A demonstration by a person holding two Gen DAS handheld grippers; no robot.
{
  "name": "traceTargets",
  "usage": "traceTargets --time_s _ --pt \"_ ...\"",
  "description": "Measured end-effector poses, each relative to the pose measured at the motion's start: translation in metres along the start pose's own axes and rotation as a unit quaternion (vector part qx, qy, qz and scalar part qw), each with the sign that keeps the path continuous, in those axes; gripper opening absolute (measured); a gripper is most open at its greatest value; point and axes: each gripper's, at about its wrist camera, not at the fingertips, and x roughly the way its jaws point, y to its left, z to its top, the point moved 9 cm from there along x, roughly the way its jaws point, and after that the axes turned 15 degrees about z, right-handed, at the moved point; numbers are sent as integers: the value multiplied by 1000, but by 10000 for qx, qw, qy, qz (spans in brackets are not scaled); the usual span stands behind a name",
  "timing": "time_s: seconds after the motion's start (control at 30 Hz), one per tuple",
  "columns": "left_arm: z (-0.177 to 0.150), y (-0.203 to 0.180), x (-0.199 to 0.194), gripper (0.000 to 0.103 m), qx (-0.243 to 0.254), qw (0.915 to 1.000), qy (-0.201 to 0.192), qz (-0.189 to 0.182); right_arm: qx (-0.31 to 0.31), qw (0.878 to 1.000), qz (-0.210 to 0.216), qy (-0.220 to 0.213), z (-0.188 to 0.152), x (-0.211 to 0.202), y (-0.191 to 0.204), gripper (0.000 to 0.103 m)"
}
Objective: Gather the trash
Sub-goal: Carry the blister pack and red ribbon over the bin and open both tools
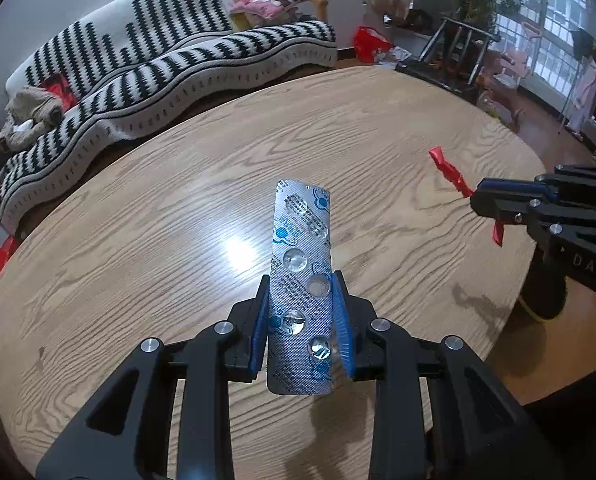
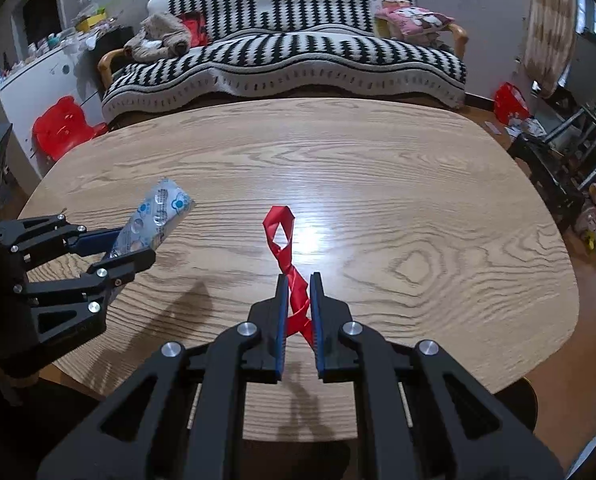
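Both pieces of trash are already lifted off the table (image 2: 378, 168). The left gripper (image 1: 300, 312) clamps a spent pill strip (image 1: 300, 280), its long axis running straight ahead. The right gripper (image 2: 298, 304) pinches a twisted red ribbon (image 2: 284, 240), likewise pointing forward. No bin shows.

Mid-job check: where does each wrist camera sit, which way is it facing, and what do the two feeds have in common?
Left wrist: rides on the left gripper, looking along its fingers over the wooden table toward the striped sofa; it grips a blister pack, with the right gripper entering from the right.
Right wrist: rides on the right gripper, facing the sofa squarely, gripping a red wrapper; the left gripper enters from the left.
Shared: table, sofa, both grippers, both trash pieces.
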Motion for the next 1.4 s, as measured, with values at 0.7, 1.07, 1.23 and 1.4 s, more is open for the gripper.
traceTargets --time_s 0.7,1.07,1.23,1.4 --pt "20 -306 -41 29 1130 9705 -224 -2116 2396 9583 -1446 -574 -153 -155 -249 11" --pt "-10 -416 -42 29 1685 9431 156 -2861 3477 9200 -1736 -500 -230 -192 -316 12" --pt "-12 -432 -32 29 1702 9424 317 -2864 3559 9163 -1760 -518 -233 -194 -316 12" --pt "-9 -442 -29 29 1720 9403 357 -2917 3615 9140 -1766 -526 -235 -196 -321 12"
